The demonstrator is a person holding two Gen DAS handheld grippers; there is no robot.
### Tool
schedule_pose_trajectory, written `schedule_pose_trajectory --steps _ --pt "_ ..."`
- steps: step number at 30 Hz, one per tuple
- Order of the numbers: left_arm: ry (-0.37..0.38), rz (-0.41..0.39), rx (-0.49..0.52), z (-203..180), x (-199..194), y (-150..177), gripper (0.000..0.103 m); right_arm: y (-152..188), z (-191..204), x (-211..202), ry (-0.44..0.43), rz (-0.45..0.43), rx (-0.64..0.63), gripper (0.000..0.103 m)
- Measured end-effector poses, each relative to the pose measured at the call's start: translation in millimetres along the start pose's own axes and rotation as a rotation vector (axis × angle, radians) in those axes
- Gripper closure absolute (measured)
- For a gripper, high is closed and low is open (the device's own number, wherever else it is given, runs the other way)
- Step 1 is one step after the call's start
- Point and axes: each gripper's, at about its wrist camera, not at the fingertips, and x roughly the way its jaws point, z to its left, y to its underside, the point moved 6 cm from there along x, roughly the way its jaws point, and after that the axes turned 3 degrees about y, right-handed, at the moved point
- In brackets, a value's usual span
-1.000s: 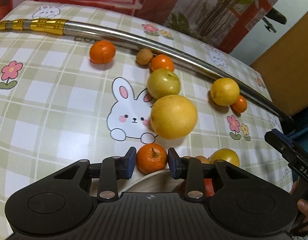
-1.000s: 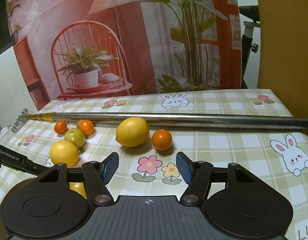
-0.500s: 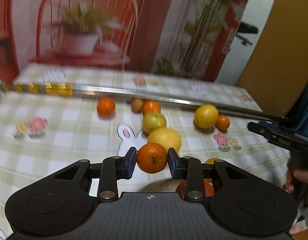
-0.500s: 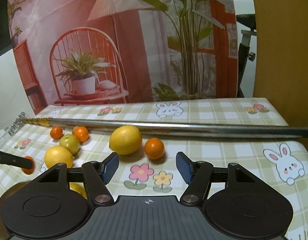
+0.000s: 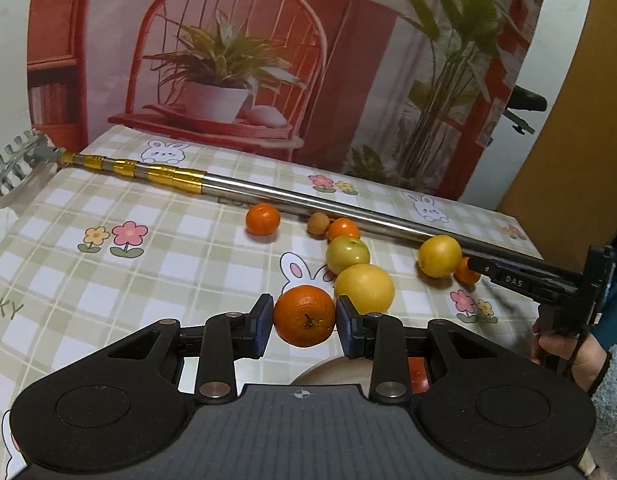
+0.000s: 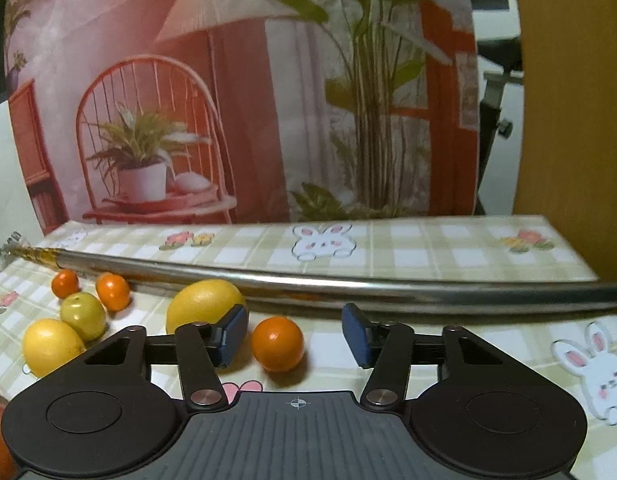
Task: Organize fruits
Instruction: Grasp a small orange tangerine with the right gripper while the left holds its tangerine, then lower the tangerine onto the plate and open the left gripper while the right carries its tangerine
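My left gripper is shut on an orange mandarin, held above the checked tablecloth. Behind it lie a big yellow grapefruit, a green apple and a yellow citrus. My right gripper is low over the table and its jaws are closing. A small orange sits between the pads, nearer the left one, with gaps on both sides. A lemon-like fruit lies just behind the left finger.
A long metal pole with a gold end crosses the table behind the fruit. Two small oranges and a brown fruit lie near it. A pale plate rim shows under the left gripper. A hand holds the right gripper.
The left gripper rose with the mandarin and tilted up toward the backdrop. The right gripper moved forward and down around the small orange, and its jaws narrowed.
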Motion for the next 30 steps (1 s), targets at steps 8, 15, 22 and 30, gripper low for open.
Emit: schedule_pose_trajectory --steps 8,15,22,30 --pt "0.010 0.020 -0.012 -0.7 3.7 8.2 0.067 7.1 3.8 21.2 -0.019 0.030 0.029 0.062" --pt "0.007 0.036 -0.013 -2.7 5.7 15.4 0.067 15.9 10.3 24.3 -0.076 0.064 0.035 0.071" --pt "0.007 0.045 -0.007 -5.1 2.8 21.5 0.067 24.6 -7.5 8.5 -0.113 0.051 0.173 0.071" --pt "0.007 0.056 0.011 -9.1 0.5 28.3 0.067 33.1 -23.5 -13.1 -0.130 -0.008 0.273 0.071"
